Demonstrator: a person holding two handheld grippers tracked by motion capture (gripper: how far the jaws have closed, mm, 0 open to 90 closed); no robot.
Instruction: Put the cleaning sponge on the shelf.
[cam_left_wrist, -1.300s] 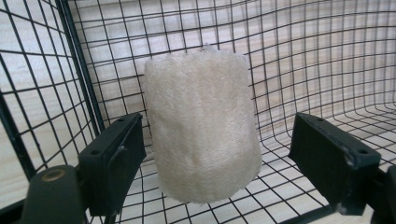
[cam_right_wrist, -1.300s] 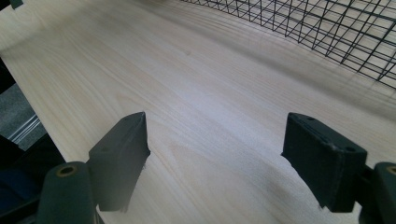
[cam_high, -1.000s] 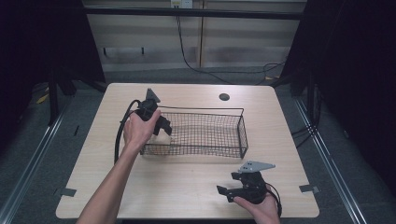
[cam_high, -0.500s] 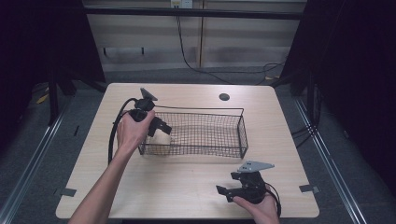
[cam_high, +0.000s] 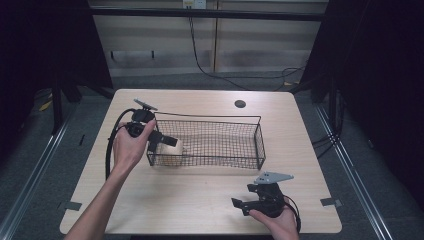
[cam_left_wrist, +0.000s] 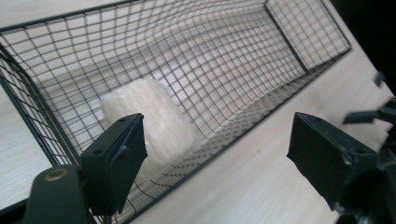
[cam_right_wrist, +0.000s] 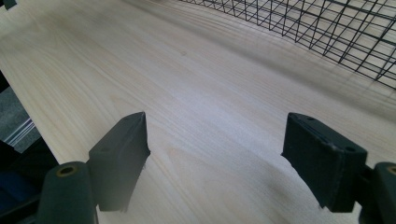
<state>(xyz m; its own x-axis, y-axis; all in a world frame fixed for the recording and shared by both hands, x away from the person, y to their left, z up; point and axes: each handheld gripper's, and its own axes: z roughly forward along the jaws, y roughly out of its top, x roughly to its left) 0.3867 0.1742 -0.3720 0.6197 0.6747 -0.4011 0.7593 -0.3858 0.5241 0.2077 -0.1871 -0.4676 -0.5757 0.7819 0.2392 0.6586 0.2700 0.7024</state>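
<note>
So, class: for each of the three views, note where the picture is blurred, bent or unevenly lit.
High view: the table is evenly lit, the room around it falls into darkness. Left gripper view: the wire basket bows from lens distortion, and the white fluffy block looks soft and pale. Right gripper view: the near fingers are slightly blurred, with a soft shadow under the basket's edge.
</note>
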